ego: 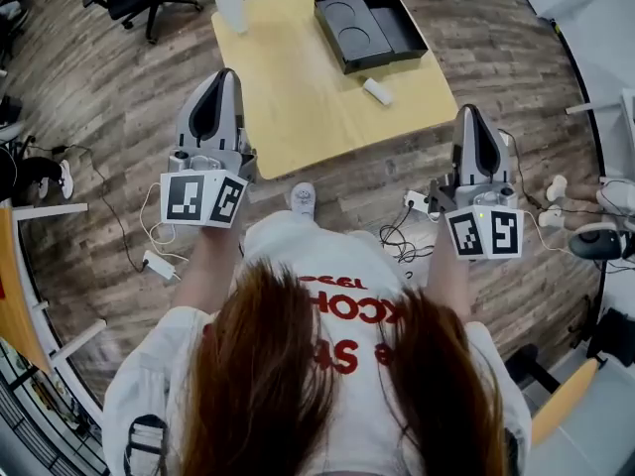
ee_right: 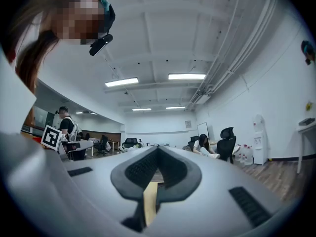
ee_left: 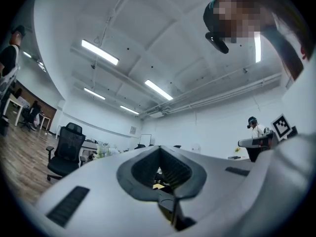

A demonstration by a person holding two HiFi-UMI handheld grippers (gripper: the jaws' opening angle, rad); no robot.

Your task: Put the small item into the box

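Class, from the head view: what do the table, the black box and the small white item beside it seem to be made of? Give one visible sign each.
Table: probably wood or laminate, judging by its pale tan, even, matt top. Black box: likely card or plastic, matt, with sharp edges and two round recesses. Small white item: perhaps plastic, smooth-looking, but too small to be sure.

Room bright, evenly lit by long ceiling lamps (ee_right: 186, 76) overhead. Lamps burn out to white. Soft, faint shadow on floor (ego: 129, 107) beside table (ego: 298, 97). Heavy fisheye bending at edges; black corners in both gripper views. Nearest foreground blurred, far room sharper.
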